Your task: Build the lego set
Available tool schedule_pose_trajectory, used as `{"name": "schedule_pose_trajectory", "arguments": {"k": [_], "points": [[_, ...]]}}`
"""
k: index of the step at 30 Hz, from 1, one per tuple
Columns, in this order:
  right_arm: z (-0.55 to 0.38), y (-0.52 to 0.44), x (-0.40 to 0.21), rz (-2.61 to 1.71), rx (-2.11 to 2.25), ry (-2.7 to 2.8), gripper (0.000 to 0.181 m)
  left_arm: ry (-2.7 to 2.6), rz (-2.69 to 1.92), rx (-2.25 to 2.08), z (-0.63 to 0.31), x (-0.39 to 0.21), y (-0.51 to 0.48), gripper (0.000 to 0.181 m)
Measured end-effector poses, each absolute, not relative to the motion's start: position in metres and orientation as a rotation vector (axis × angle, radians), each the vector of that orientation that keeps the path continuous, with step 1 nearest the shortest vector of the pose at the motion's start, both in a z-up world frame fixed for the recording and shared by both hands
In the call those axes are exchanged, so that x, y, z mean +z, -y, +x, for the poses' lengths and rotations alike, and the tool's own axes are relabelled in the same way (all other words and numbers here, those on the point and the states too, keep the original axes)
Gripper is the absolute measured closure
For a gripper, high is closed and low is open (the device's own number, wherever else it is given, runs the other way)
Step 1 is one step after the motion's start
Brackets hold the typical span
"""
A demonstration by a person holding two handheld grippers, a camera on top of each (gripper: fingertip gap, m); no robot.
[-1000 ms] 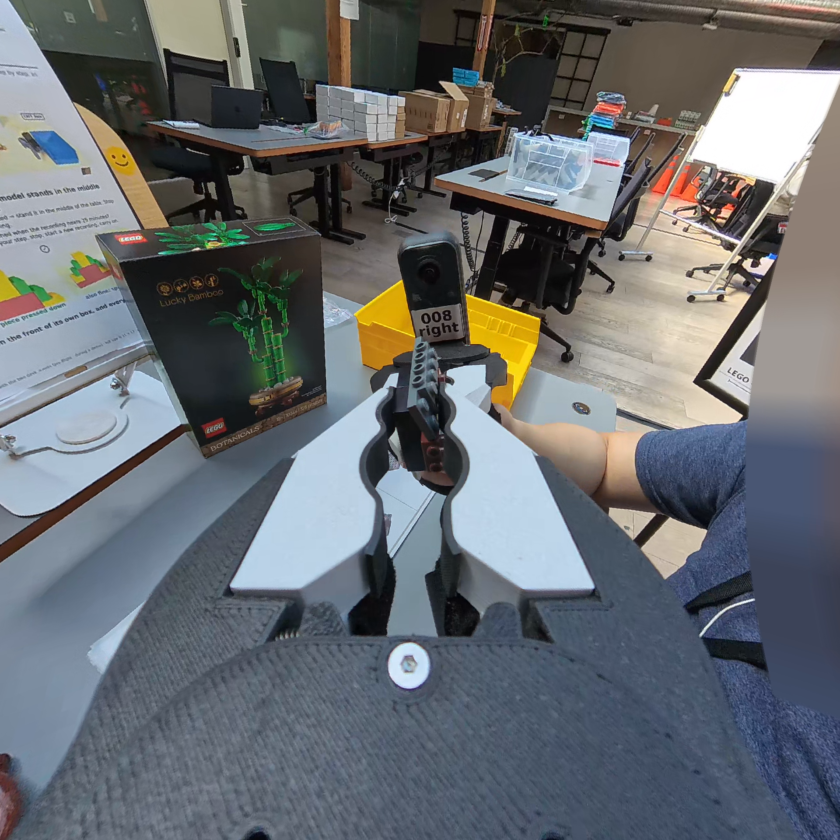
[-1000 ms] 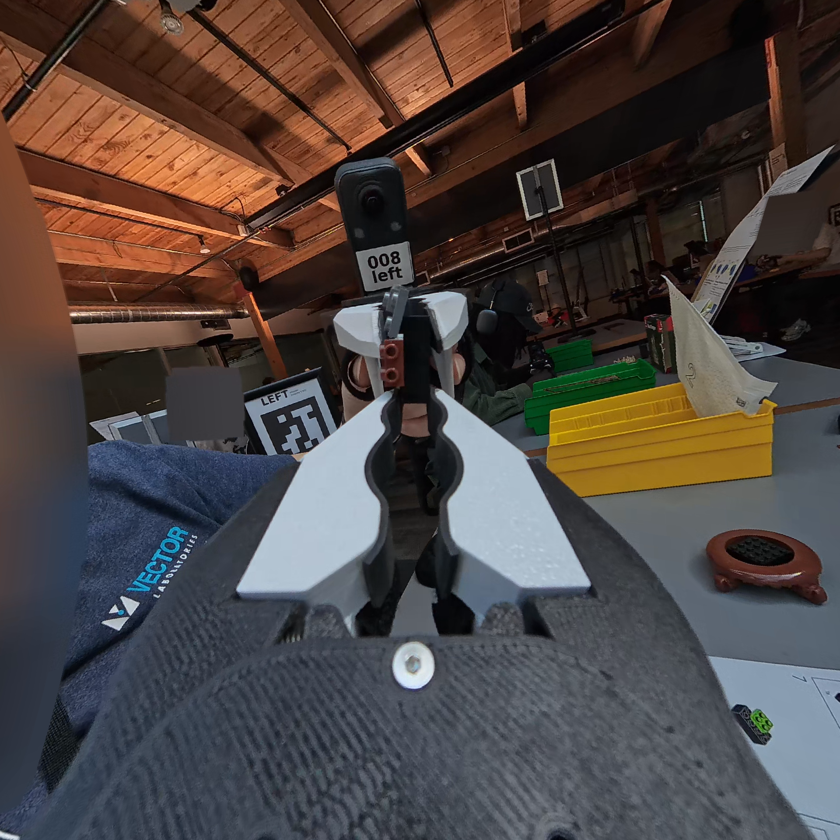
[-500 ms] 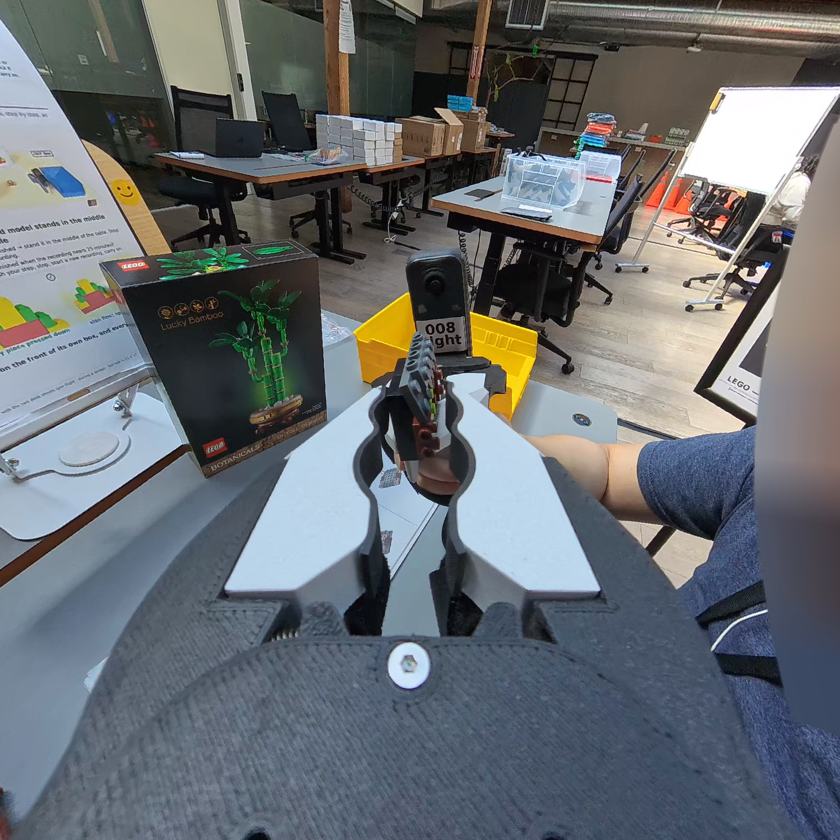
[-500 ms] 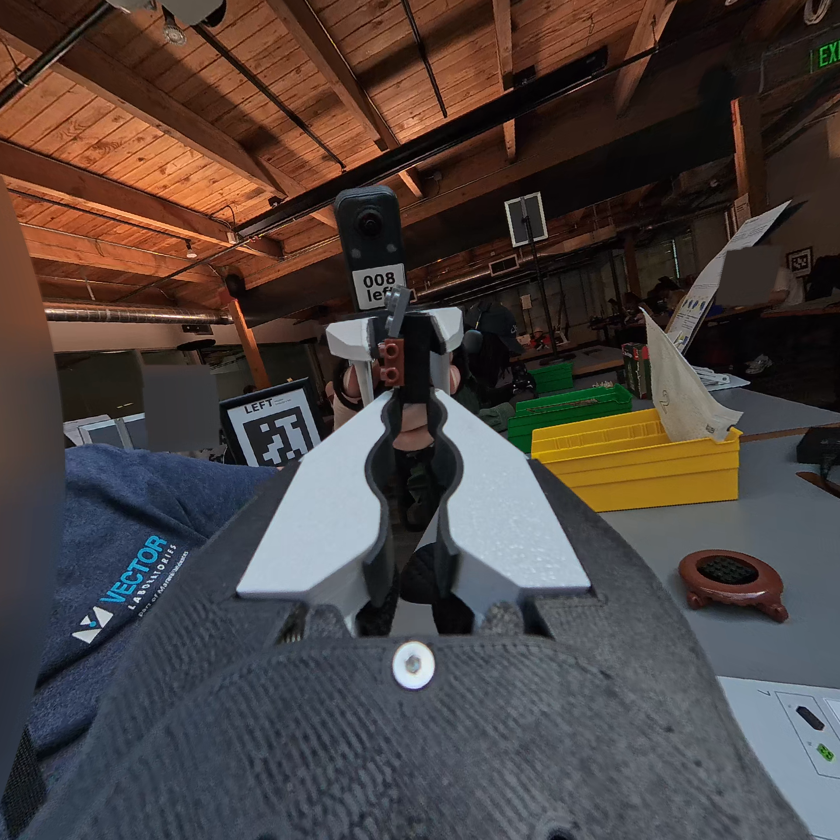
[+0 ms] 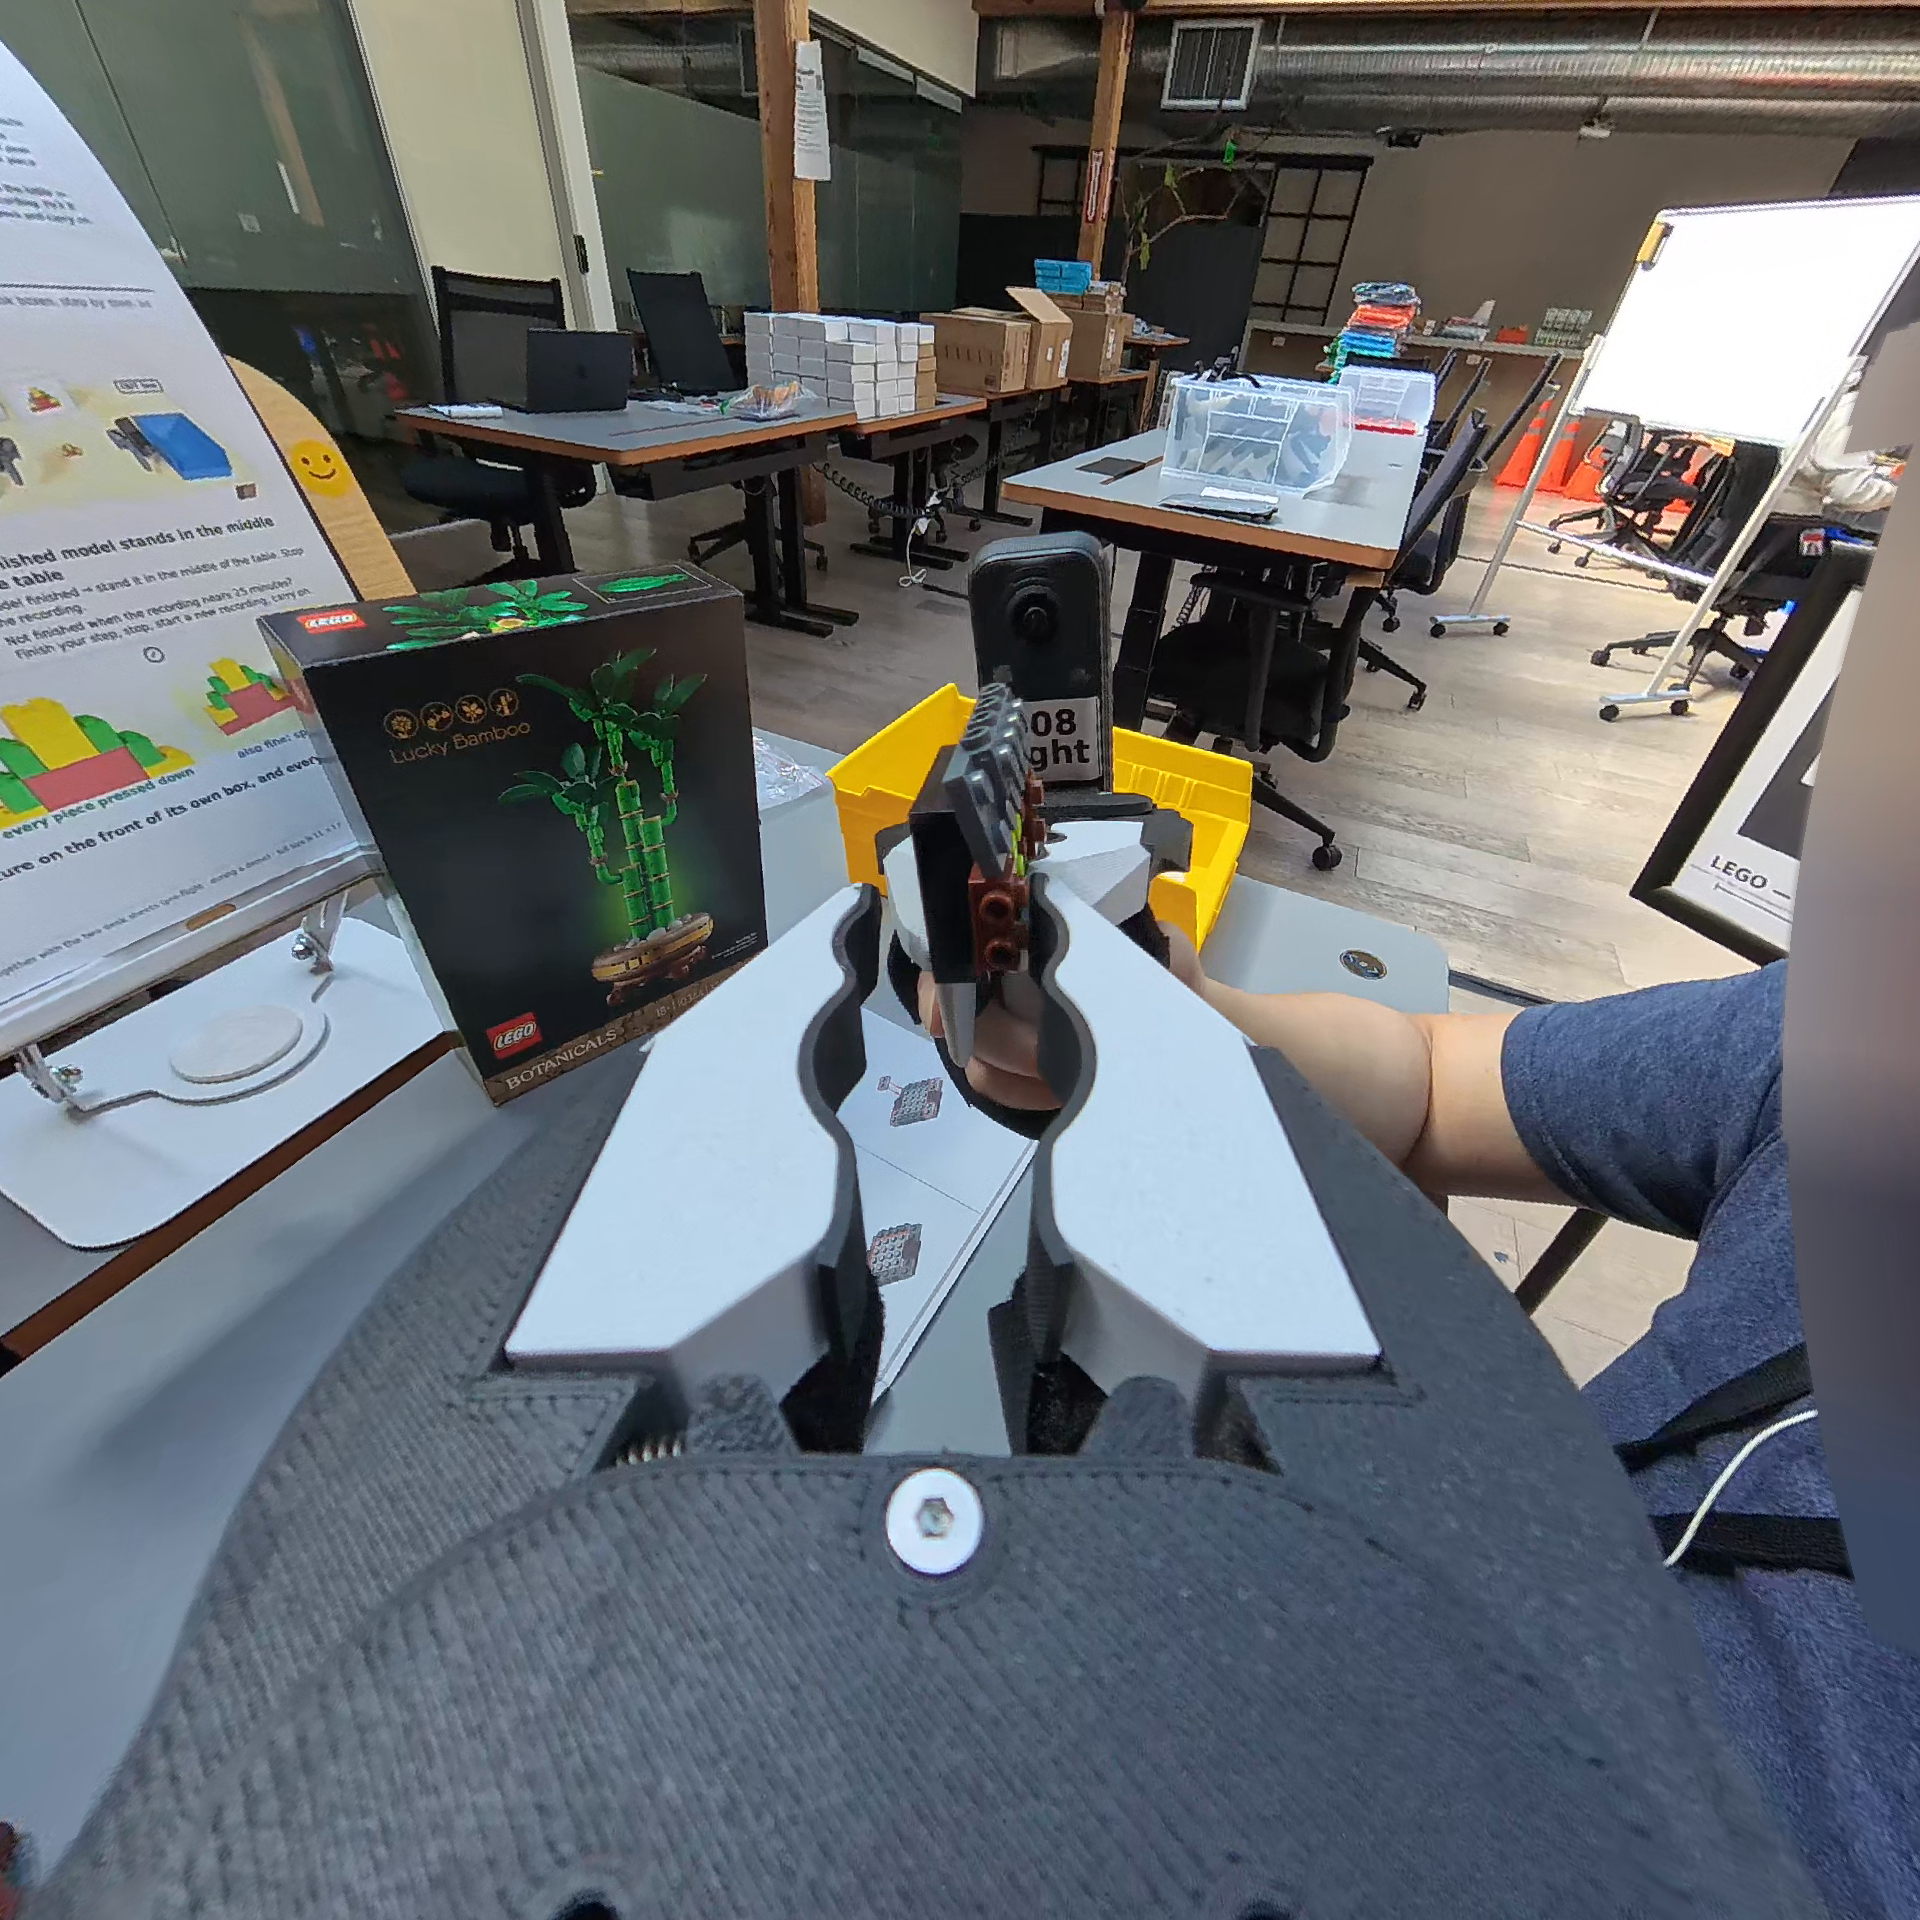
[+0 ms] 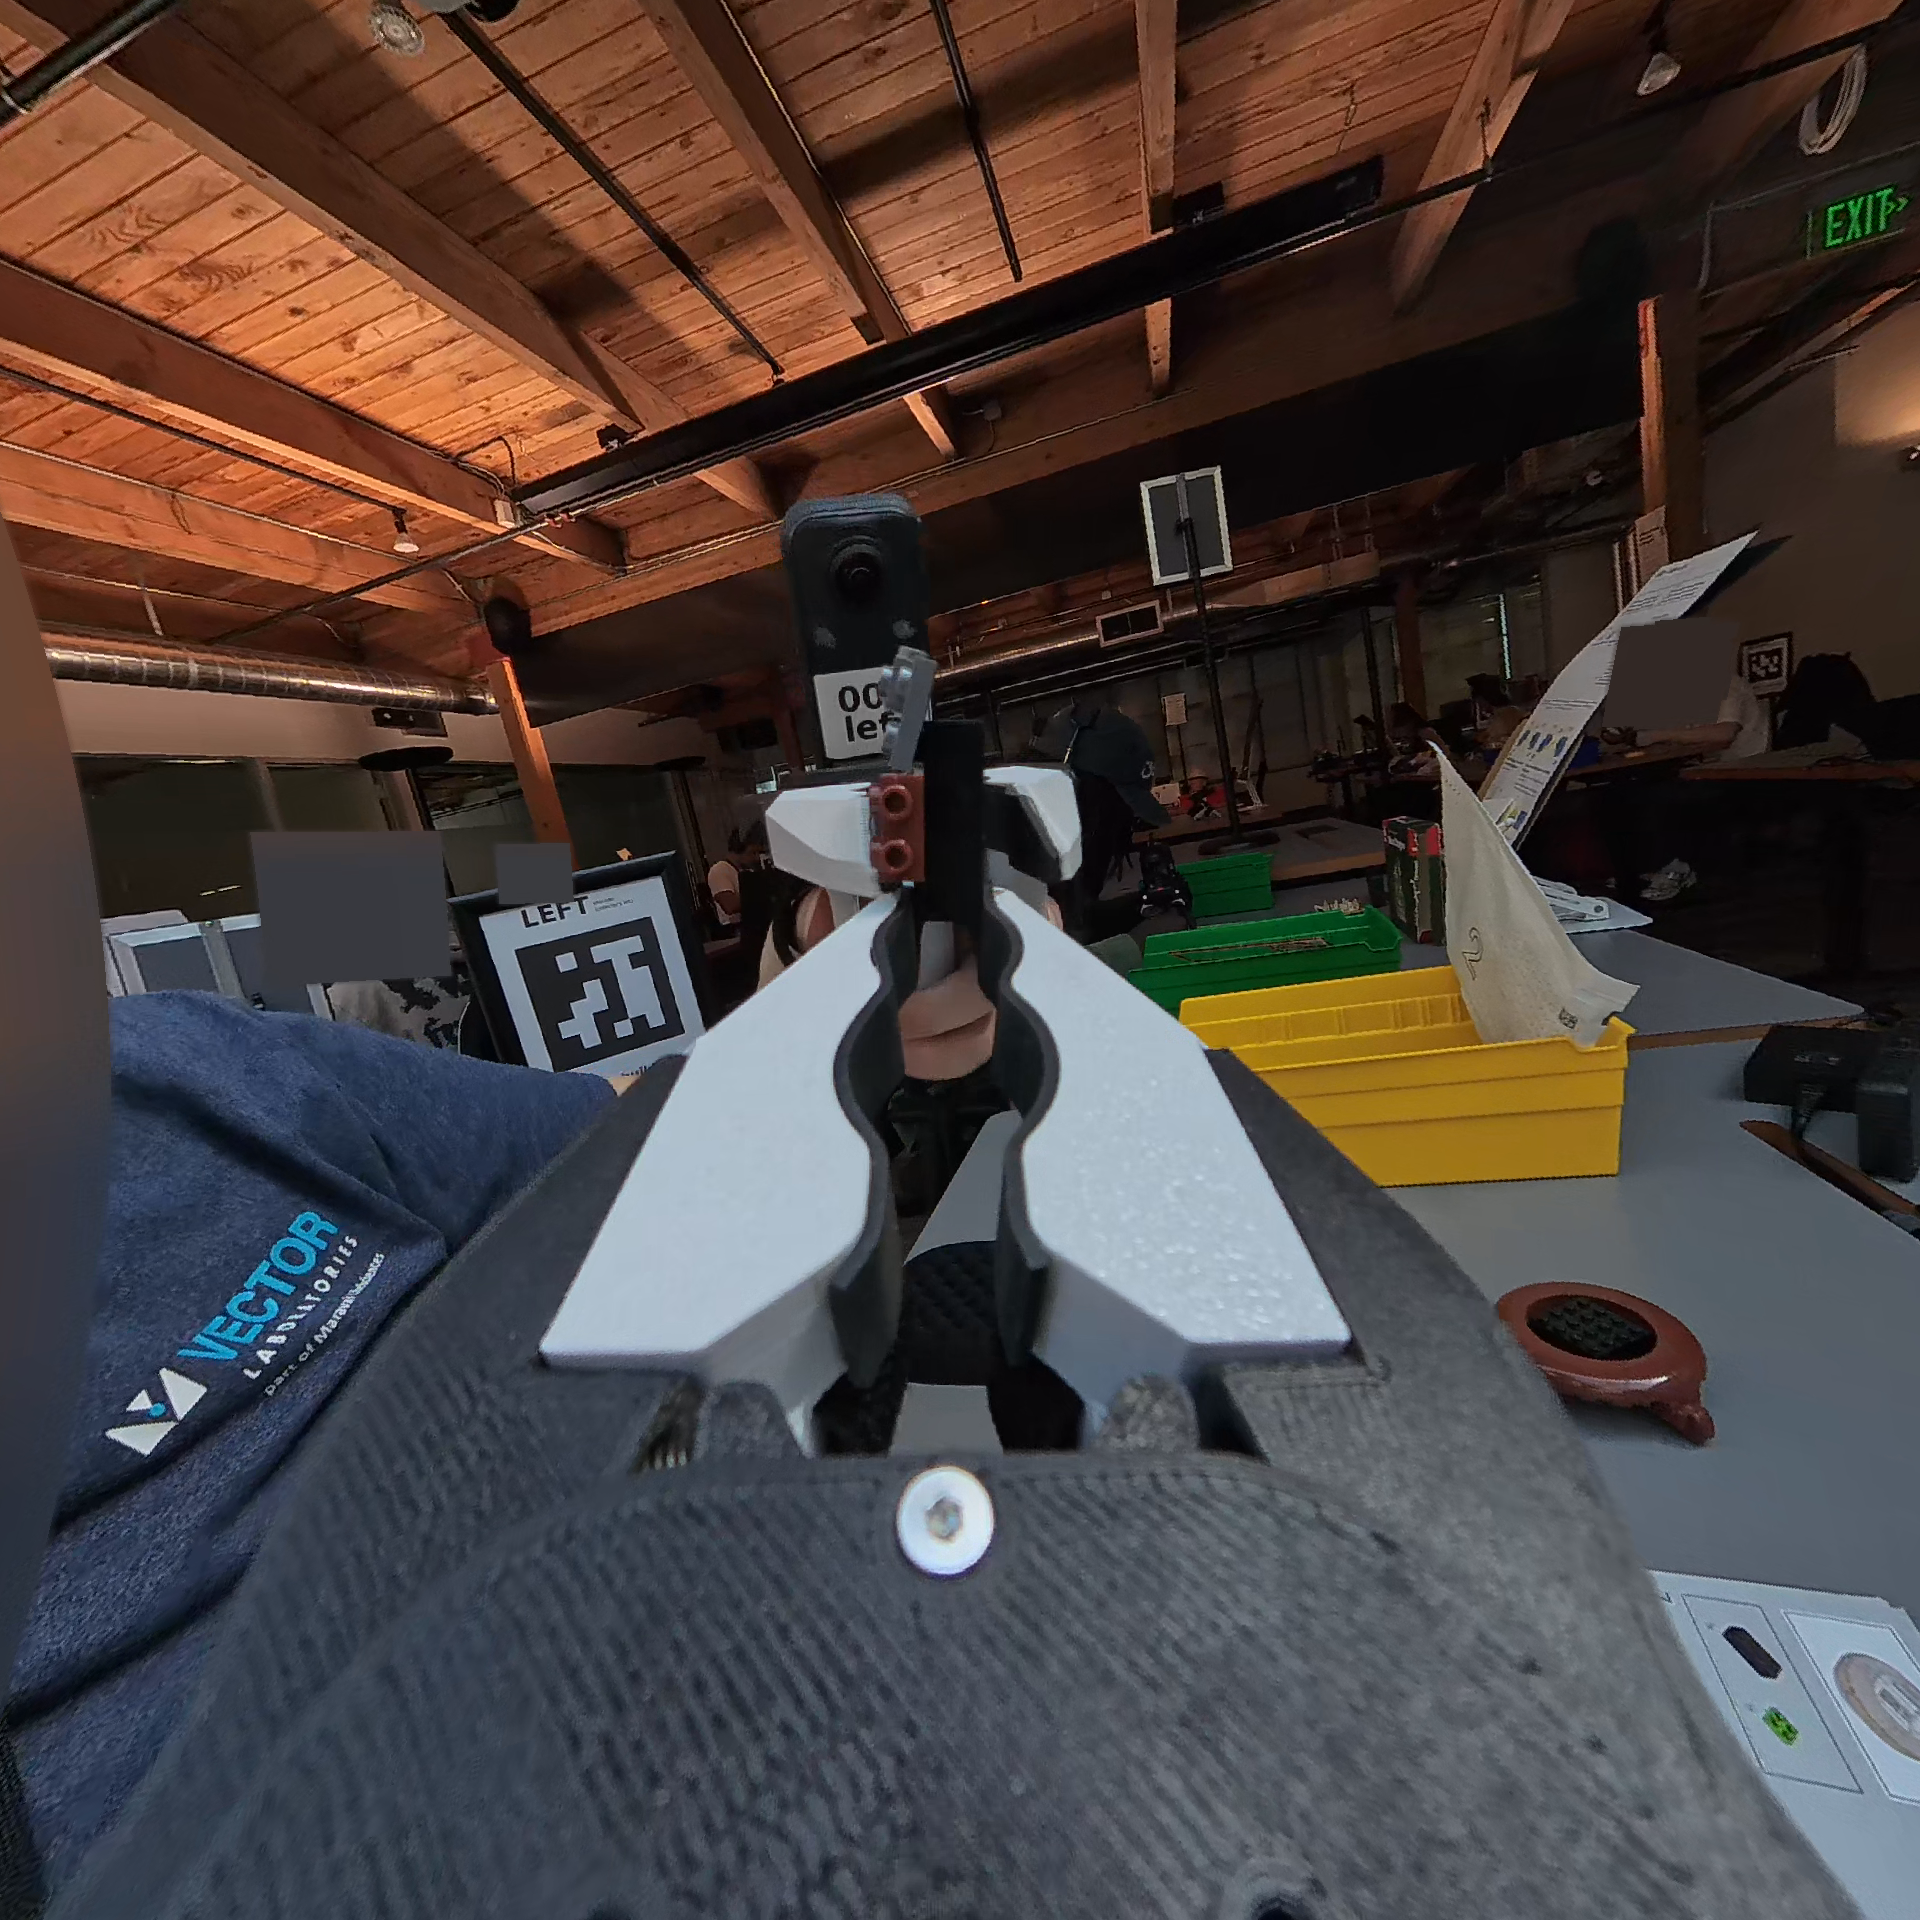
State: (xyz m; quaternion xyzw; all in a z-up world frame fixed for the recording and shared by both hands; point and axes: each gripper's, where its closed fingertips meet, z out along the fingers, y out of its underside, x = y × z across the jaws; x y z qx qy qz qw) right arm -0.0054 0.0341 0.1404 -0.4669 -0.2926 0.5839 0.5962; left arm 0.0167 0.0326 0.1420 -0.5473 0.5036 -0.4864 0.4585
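Observation:
A small lego assembly (image 5: 987, 774) of a dark grey studded plate, a black piece and a brown brick is held in the air between my two grippers, which face each other tip to tip. My right gripper (image 6: 945, 914) is shut on the black piece of the assembly (image 6: 954, 790). My left gripper (image 5: 951, 909) is slightly open around the assembly, with a thin gap at its left finger. The left gripper also shows in the right wrist view (image 6: 930, 831), and the right gripper in the left wrist view (image 5: 997, 883).
On the grey table are a black lego box (image 5: 540, 831), a yellow bin (image 6: 1455, 1070) holding a paper bag (image 6: 1507, 935), a brown round base (image 6: 1605, 1351), instruction sheets (image 6: 1818, 1683) and green bins (image 6: 1268, 945). A person's forearm (image 5: 1351, 1060) reaches in from the right. Left and right tips are no more than a few centimetres apart.
My left gripper's jaws have parted a little around the assembly. The assembly has tilted in the left wrist view but stays fixed in my right gripper. Both grippers have shifted slightly.

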Motion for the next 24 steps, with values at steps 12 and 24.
{"name": "schedule_pose_trajectory", "arguments": {"k": [12, 24], "points": [[-0.0055, -0.0351, 0.1405, -1.062, 1.330, 0.683, 0.172, -1.169, -1.254, -1.311, 0.0184, 0.1456, -0.0277, 0.166], [-0.0043, -0.0396, 0.1402, -1.078, 1.293, 0.683, 0.172, -1.117, -1.238, -1.331, 0.0204, 0.1467, -0.0316, 0.166]]}}
